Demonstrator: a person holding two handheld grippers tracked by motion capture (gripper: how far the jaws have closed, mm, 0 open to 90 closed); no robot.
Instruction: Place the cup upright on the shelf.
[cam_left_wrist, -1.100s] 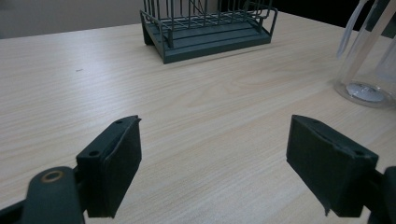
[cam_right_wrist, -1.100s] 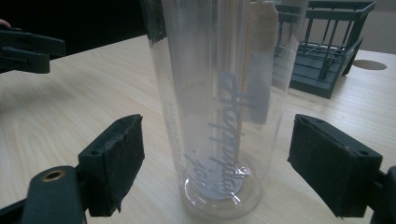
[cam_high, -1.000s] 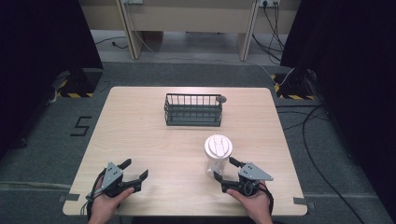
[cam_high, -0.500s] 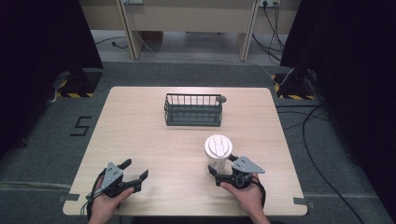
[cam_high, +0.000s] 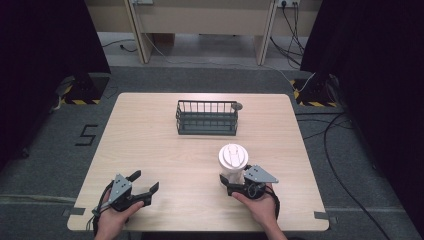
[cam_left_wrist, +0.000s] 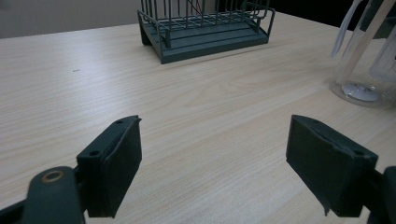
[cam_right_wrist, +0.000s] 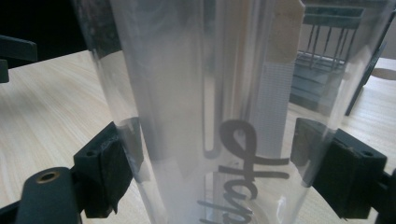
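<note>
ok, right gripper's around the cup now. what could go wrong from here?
1. The clear plastic cup is thin-walled and sits between the right gripper pads; a hard squeeze could buckle it or pop the white lid.
2. It is tall and the pads sit low on it, so it may tip when lifted.
3. The wire rack stands just beyond; a forward swing could clip it. The left gripper is open and away, no support.

High view looks down on the worktop (cam_high: 150, 130) — both gripper views skim low, sharing the wire rack (cam_left_wrist: 205, 25).
</note>
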